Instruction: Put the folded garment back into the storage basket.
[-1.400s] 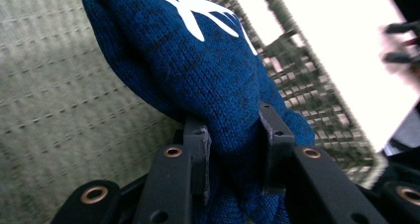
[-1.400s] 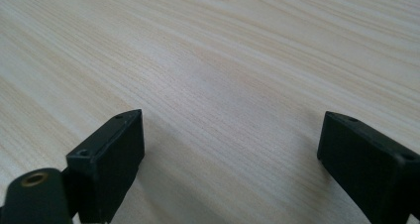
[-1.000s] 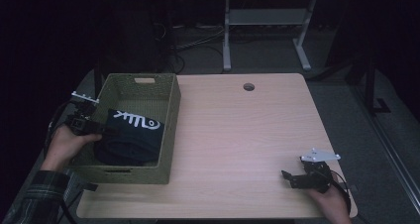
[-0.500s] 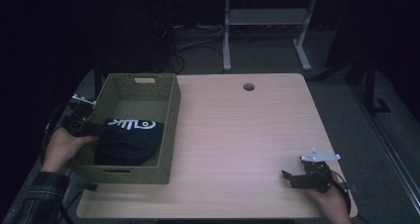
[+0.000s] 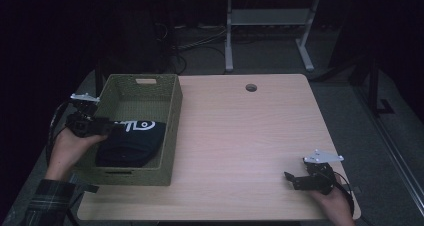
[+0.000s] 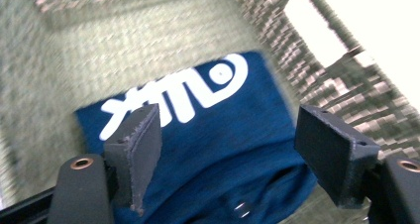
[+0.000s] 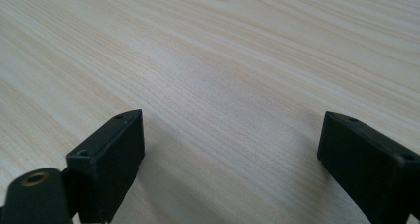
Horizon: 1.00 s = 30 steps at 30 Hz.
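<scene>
Left hand-held gripper [image 5: 111, 128] jaws have just been opening, released over the folded navy shirt [image 5: 131, 143] lying in the green woven basket [image 5: 172, 131]; nothing pinched. Right hand-held gripper [image 5: 290, 178] idles agape on the tabletop [image 5: 240, 136]. Risk: a rising pad snags fabric, dragging the shirt out.

1 basket [image 5: 172, 136] | 1 navy garment [image 5: 132, 143] | 1 table [image 5: 250, 136] | 2 tongs: L [image 5: 111, 128], R [image 5: 288, 178]

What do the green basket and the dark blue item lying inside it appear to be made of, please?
The green basket looks like woven plastic or paper cord, matte: its walls show a regular braided weave in the left gripper view. The dark blue item seems to be soft knit fabric, probably cotton, matte, with a white printed logo; it lies in loose folds.
</scene>
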{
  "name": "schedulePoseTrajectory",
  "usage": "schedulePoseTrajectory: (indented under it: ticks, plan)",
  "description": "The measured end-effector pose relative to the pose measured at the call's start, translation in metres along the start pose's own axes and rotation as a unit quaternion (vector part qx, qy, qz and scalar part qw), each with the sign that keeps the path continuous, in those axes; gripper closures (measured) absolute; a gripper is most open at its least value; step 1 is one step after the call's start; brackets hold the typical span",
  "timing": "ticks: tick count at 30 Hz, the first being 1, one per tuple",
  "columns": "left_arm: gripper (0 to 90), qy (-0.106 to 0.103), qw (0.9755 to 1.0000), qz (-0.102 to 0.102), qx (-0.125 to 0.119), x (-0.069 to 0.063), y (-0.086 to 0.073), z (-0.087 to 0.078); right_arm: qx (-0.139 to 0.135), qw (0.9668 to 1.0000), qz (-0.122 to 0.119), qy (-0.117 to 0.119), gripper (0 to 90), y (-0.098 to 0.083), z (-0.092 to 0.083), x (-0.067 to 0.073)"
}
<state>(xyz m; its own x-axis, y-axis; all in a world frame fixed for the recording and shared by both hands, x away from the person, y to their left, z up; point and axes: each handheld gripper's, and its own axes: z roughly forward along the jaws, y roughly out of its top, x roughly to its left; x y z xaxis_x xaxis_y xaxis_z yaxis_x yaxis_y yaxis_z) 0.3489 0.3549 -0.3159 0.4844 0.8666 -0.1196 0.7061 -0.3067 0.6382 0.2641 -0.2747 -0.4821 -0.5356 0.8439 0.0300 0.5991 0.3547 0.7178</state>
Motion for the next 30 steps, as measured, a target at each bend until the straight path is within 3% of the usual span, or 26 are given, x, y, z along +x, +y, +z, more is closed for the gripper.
schedulePoseTrajectory:
  ticks: [6,13,25,30]
  plan:
    - [20.5,-0.017,0.9993,0.024,-0.022,-0.027,0.007,0.006,-0.001,1.0000,-0.001,-0.001,10.6,0.000,0.000,0.000]
    - [18.4,-0.045,0.9975,0.046,-0.029,-0.056,0.014,0.019,-0.001,1.0000,-0.001,-0.001,10.6,0.000,0.000,0.000]
    - [18.3,-0.094,0.9917,0.077,-0.042,-0.106,0.027,0.043,-0.001,1.0000,0.000,-0.001,10.6,0.000,0.000,0.000]
    - [18.3,-0.114,0.9877,0.100,-0.038,-0.132,0.029,0.058,-0.001,1.0000,-0.001,-0.001,10.6,0.000,0.000,0.000]
